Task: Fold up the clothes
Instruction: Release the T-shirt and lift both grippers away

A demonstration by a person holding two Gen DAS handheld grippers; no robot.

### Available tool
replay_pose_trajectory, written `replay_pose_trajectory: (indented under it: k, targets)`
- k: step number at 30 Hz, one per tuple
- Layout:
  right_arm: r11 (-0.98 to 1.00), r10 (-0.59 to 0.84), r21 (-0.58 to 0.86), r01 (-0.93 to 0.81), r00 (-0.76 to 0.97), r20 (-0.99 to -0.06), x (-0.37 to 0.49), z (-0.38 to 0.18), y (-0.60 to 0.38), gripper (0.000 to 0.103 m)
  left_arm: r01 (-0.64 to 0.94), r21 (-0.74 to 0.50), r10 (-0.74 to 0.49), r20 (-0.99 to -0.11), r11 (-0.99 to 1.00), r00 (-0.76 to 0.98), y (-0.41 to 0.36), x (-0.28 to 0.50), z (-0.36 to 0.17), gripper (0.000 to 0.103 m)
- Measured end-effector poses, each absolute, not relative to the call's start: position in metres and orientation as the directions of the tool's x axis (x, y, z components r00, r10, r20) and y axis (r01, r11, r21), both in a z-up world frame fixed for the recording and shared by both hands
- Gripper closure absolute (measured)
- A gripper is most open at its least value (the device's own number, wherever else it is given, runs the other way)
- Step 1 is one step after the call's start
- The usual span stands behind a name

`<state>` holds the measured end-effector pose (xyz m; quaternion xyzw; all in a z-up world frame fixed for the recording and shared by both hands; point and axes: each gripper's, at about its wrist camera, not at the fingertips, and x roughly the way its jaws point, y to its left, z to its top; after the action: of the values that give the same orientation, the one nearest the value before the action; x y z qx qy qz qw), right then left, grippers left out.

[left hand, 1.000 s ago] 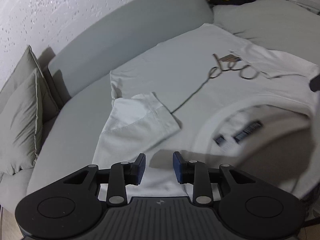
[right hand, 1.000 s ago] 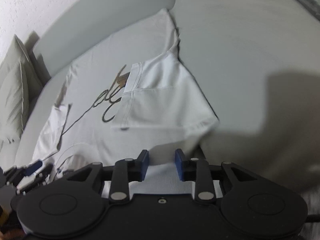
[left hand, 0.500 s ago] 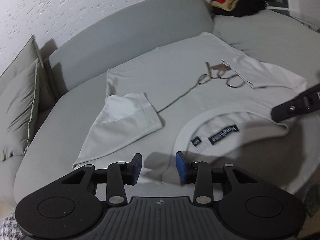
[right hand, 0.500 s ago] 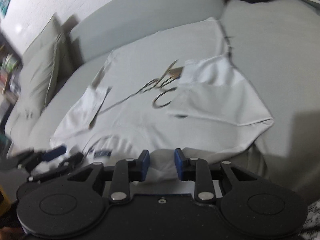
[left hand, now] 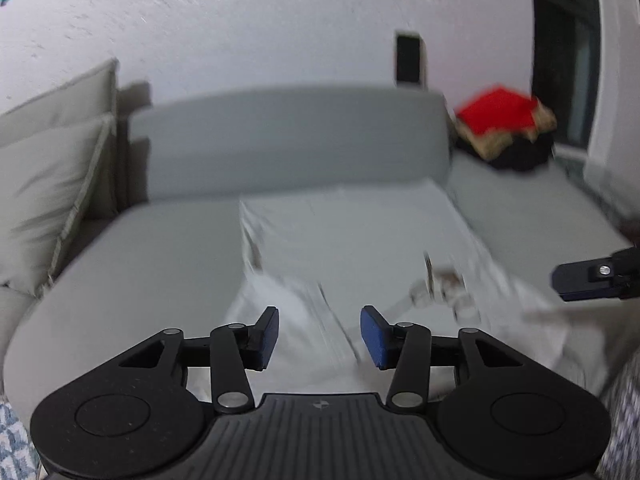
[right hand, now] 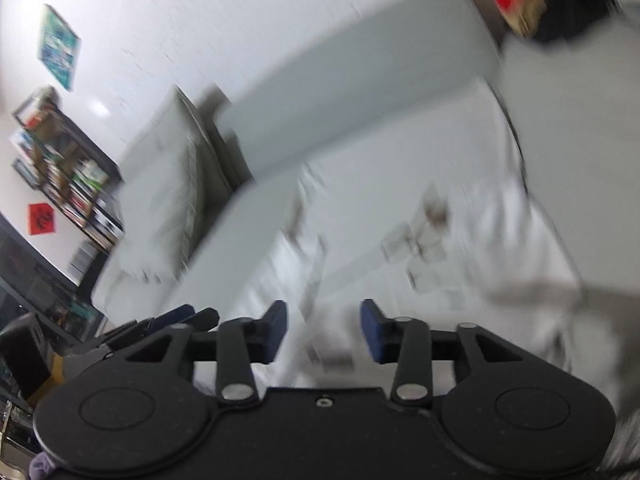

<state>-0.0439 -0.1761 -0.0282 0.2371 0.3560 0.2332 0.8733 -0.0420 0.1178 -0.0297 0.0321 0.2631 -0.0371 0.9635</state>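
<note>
We see a grey sofa [left hand: 280, 148] against a white textured wall [left hand: 240, 20], pale cushions [left hand: 44, 176] stacked at its left end. A red, tan and black heap [left hand: 504, 128] sits at the far right; a bookshelf [right hand: 68, 184] and teal picture [right hand: 58, 46] line the wall.

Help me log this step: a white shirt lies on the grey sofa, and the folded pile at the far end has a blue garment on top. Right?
Not quite. The shirt does lie on the grey sofa, but the top garment of the far pile is red, not blue. The left wrist view shows it.
</note>
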Motion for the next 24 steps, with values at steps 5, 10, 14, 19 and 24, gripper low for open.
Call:
replay_pose_trajectory:
  k: [5, 10, 14, 19, 24]
  targets:
    - [0.8, 0.547, 0.525, -0.292, 0.713, -0.438, -0.008, 0.025, -0.179, 0.047, 0.039, 0.061, -0.011, -0.407, 0.997, 0.914, 0.138, -0.009, 0.011, 0.037]
    - [0.827, 0.484, 0.502, -0.253, 0.774, -0.408, 0.05, 0.034, -0.195, 0.031, 0.027, 0.126, 0.027, -0.402, 0.992, 0.915, 0.153, 0.06, 0.005, 0.038]
    - [0.838, 0.42, 0.523, -0.154, 0.793, -0.441, 0.116, 0.002, -0.213, 0.03, -0.007, 0.087, 0.05, -0.506, 0.996, 0.861, 0.175, 0.135, -0.028, 0.045]
    - [0.832, 0.324, 0.553, 0.033, 0.781, -0.534, 0.203, -0.062, -0.243, 0.061, -0.103, -0.045, 0.049, -0.646, 0.994, 0.762, 0.21, 0.234, -0.082, 0.051]
    - [0.858, 0.237, 0.497, 0.132, 0.755, -0.611, 0.282, -0.121, -0.271, 0.062, -0.151, -0.144, 0.004, -0.71, 0.978, 0.704, 0.242, 0.31, -0.133, 0.051]
